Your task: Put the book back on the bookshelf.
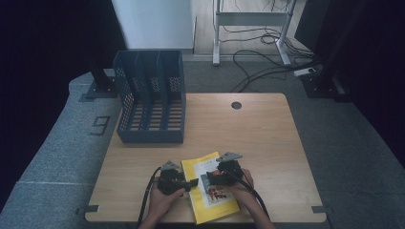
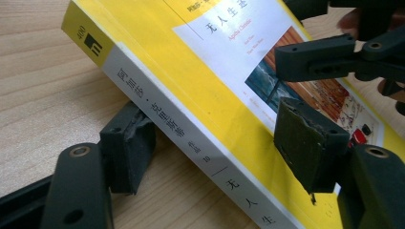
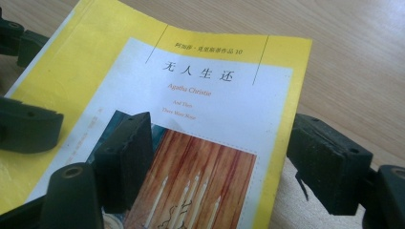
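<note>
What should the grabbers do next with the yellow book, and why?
Probably close the left gripper on the yellow book: its jaws sit either side of the spine without pressing. The right gripper is open too, and the file rack waits behind.

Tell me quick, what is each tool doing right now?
Left tool: open, its jaws straddle the spine edge of the yellow book, not pressing it.
Right tool: open, its jaws straddle the book's other edge.

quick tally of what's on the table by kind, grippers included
book: 1, yellow cover, lying flat near the front edge
file rack: 1, dark blue-grey, three slots, at the back left
left gripper: 1
right gripper: 1
total: 4
</note>
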`<control>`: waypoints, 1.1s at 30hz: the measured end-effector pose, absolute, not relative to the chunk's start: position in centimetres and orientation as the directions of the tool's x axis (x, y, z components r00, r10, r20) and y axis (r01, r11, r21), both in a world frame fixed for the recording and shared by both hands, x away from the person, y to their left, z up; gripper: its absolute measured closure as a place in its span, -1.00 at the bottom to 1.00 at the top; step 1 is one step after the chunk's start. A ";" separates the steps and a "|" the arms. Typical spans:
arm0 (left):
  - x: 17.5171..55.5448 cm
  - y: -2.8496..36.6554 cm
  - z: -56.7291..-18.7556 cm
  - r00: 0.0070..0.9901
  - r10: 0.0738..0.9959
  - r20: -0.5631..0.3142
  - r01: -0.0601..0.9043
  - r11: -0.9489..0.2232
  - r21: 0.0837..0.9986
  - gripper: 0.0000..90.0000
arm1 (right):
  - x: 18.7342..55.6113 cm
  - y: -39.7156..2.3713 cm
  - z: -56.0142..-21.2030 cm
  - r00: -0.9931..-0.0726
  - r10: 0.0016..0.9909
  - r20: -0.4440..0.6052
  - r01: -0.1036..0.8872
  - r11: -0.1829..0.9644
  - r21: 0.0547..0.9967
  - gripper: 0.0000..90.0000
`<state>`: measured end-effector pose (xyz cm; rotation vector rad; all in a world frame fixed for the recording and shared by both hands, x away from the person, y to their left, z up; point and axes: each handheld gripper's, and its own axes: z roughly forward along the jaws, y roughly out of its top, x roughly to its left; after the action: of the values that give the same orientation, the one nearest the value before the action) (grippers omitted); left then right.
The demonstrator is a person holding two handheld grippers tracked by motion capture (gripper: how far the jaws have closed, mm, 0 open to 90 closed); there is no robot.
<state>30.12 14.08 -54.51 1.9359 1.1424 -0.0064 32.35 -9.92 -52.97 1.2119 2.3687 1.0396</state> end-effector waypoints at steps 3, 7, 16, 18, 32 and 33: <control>30.1 14.1 -54.5 0.580 0.707 -0.405 0.716 -0.204 0.668 -0.33 | 32.7 -10.1 -53.2 -0.606 0.789 0.102 0.604 0.374 0.704 -0.49; 30.1 14.1 -54.5 0.579 0.707 -0.406 0.716 -0.202 0.669 -0.33 | 33.0 -10.4 -53.4 -0.605 0.785 0.131 0.620 0.361 0.697 -0.45; 30.1 14.0 -54.6 0.578 0.692 -0.431 0.724 -0.193 0.662 -0.37 | 33.4 -10.7 -53.8 -0.596 0.769 0.232 0.662 0.306 0.684 -0.40; 30.0 13.9 -54.6 0.583 0.691 -0.427 0.720 -0.197 0.665 -0.35 | 33.2 -10.5 -53.8 -0.603 0.761 0.240 0.660 0.308 0.685 -0.40; 30.2 14.9 -53.8 0.578 0.675 -0.459 0.707 -0.133 0.694 0.05 | 32.0 -9.5 -52.9 -0.660 0.712 0.239 0.613 0.326 0.720 -0.36; 30.2 15.1 -53.7 0.582 0.669 -0.462 0.705 -0.133 0.697 0.09 | 32.0 -9.4 -52.9 -0.663 0.709 0.239 0.611 0.329 0.720 -0.37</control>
<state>30.17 15.14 -53.70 1.8398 1.1164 -0.0468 32.00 -9.37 -52.94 1.2298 2.4620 1.2503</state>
